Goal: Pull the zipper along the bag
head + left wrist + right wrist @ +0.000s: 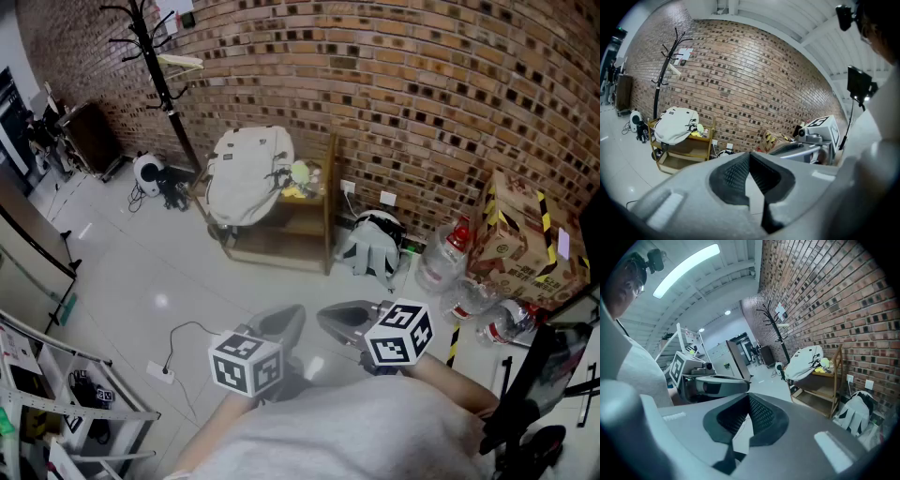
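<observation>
The room has a brick wall (422,94) and a pale, shiny floor (141,272), and it is crowded along the edges. Close to the person's body, the left gripper (289,317) is closed with its pads pressed together and nothing between them. The right gripper (326,317) just beside it looks the same: jaws together, holding nothing. Both point forward and a little downward, toward the wall, and I think this is only a carrying posture, because nothing is within reach.

The bag (248,173), a white backpack, lies well apart from them on top of a wooden shelf (314,234) that stands against the wall. It droops over the front edge of the shelf. Its zipper is too small to find from here. A second light bag (375,246) sits on the floor beside the shelf, and a coat stand (155,66) rises on the other side.

In my judgement the task has not begun; the person must first come near the shelf.
</observation>
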A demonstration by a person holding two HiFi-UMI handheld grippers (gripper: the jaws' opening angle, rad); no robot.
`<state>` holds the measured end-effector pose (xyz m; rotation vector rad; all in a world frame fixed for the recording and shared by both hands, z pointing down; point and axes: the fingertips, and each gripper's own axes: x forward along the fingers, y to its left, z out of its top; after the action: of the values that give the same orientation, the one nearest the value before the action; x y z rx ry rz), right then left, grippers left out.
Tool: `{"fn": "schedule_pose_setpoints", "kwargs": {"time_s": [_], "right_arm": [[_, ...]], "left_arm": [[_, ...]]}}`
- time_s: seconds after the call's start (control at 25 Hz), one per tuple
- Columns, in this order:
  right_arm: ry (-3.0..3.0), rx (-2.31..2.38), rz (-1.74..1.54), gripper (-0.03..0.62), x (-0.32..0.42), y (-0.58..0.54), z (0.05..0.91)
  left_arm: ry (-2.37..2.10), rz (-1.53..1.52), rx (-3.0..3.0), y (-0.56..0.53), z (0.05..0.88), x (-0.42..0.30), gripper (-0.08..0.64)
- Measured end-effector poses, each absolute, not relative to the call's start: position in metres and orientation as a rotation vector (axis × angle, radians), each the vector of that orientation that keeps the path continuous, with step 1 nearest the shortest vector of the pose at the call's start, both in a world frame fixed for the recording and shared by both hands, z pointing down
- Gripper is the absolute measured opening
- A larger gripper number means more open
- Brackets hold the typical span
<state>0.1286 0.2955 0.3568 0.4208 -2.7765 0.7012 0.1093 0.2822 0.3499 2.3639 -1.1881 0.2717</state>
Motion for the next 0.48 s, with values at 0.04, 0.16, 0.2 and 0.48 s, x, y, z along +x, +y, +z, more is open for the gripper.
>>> {"fn": "schedule_pose_setpoints", "kwargs": {"time_s": [0.04,0.16,0.2,0.48], "right_arm": [[-2.778,0.421,0.703,0.002,0.13,0.295,0.356],[-2.78,0.42,0.708,0.002,0.135,0.293,0.354],[-2.781,0.419,0.709,0.002,0.135,0.292,0.353],[-2.791,0.438,0.695,0.002,0.144,0.286,0.349]], "left_arm": [[-1.186,0.275,2.364,0.282,0.35,0.111,0.002],[-1.182,0.278,2.368,0.282,0.348,0.117,0.002],[-1.182,0.278,2.37,0.282,0.347,0.119,0.002],[-1.189,0.276,2.37,0.277,0.346,0.12,0.002]]}}
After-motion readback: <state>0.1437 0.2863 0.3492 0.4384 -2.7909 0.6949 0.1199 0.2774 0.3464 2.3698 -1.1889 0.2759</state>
